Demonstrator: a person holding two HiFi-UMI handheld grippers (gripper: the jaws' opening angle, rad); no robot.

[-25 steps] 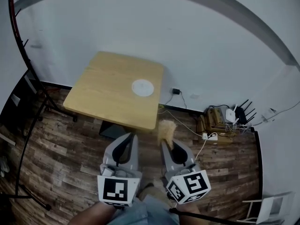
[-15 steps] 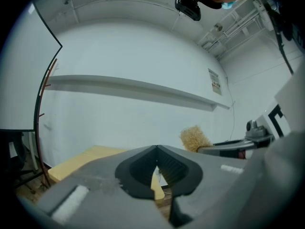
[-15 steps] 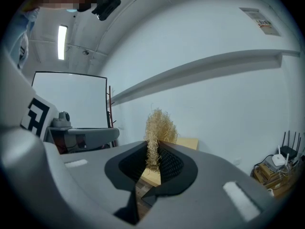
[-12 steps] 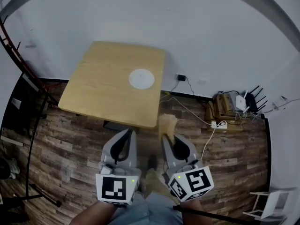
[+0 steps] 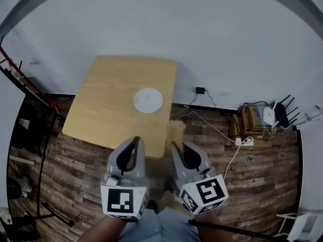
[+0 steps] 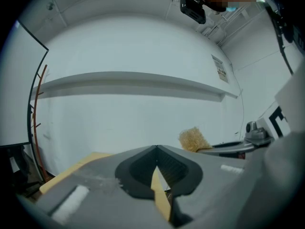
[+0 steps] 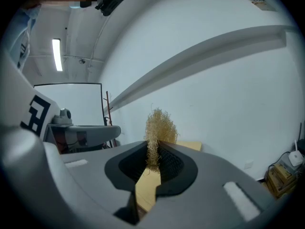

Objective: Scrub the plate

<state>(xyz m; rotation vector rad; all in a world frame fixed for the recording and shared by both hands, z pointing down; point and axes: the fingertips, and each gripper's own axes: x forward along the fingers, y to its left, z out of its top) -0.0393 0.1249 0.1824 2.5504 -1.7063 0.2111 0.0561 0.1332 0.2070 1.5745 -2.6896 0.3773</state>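
**Holding a scrubber short of the plate**

The white plate [image 5: 148, 100] lies flat on the right half of the wooden counter [image 5: 101, 120], close to the counter's right edge. Both tongs are on the person's side of the counter, side by side and apart from each other, well short of the plate.

The right tongs [image 5: 174, 145] are clenched on a pale, straw-like scrubber [image 5: 176, 131]. Its bristly head sticks out past their tips, and in the head view it overlaps the counter's near right corner.

The left tongs [image 5: 136, 139] are clenched with nothing between them, their tips at the counter's near edge in the head view.

A plank floor [image 5: 75, 175] surrounds the counter, and a white wall [image 5: 202, 44] stands behind it. To the right of the counter, a power strip [image 5: 246, 141] and cables lie on the floor.
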